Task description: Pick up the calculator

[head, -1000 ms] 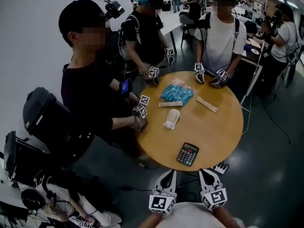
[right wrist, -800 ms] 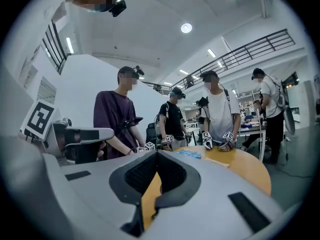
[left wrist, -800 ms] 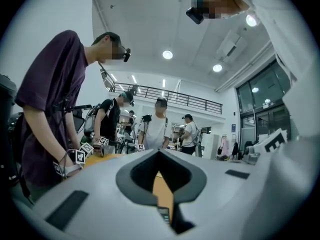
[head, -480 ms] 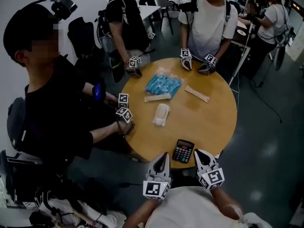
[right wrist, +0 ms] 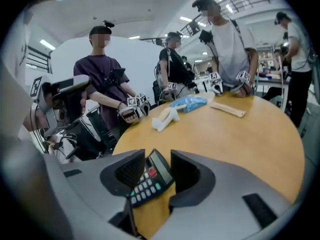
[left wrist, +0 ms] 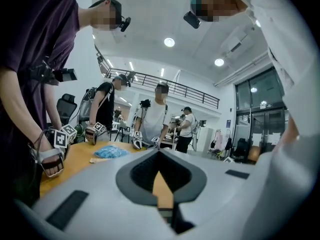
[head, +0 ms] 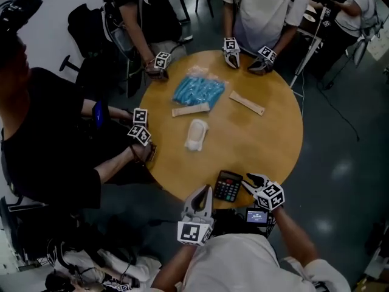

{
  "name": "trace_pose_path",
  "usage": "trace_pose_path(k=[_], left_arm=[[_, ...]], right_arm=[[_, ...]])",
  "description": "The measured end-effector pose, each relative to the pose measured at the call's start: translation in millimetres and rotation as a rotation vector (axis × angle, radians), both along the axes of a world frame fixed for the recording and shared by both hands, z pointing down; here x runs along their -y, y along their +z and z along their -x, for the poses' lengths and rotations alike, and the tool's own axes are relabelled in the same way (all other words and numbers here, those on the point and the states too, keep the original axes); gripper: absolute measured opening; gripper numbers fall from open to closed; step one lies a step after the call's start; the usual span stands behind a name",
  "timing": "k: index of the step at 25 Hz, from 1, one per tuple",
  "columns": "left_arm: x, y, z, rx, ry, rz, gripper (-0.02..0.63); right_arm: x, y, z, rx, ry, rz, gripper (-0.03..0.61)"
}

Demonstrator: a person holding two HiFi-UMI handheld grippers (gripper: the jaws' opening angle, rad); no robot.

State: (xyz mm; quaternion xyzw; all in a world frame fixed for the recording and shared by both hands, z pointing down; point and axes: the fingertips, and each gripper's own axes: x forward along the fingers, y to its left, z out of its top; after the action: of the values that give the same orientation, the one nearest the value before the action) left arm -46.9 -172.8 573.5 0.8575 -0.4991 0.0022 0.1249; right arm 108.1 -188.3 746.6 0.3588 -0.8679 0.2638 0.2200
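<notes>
Right gripper (head: 248, 183) at the calculator (head: 228, 185)
Its fingers are opening with the calculator between them, at the near edge of the round tabletop (head: 267, 139); the left gripper (head: 202, 191), just beside it, has its fingers closed together on nothing.

Bare bench (head: 267, 145) lies open beyond the calculator (head: 228, 185); a white bundle (head: 196, 134) sits farther off, left.

calculator (head: 228, 185) on table (head: 273, 142), lower centre near rim | bundle (head: 196, 134) mid-frame, above calculator | packet (head: 198, 90) upper centre | short strip (head: 190, 109) just below packet | long strip (head: 247, 103) right of packet
</notes>
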Motion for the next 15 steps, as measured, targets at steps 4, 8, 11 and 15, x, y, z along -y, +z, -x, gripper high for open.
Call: trace_pose_path(k=[4,8,11,15], left_arm=[[2.9,12.5,-10.5,-0.009,0.008,0.042,0.006],[2.3,17.8,-15.4,-0.005,0.018,0.048,0.006],[2.6,23.9,-14.3,-0.004,0.013,0.065,0.006],[3.2,27.2,-9.9,-0.011,0.000,0.079,0.006]], right_arm=[[0.8,47.9,-4.1,-0.020,-0.069,0.145,0.184],[3.6,78.3,1.8,-0.014,-0.116,0.237,0.186],[7.2,92.1,9.6,-0.012,-0.147,0.286,0.186],[10.5,103.2,19.1,-0.023,-0.194,0.336,0.183]])
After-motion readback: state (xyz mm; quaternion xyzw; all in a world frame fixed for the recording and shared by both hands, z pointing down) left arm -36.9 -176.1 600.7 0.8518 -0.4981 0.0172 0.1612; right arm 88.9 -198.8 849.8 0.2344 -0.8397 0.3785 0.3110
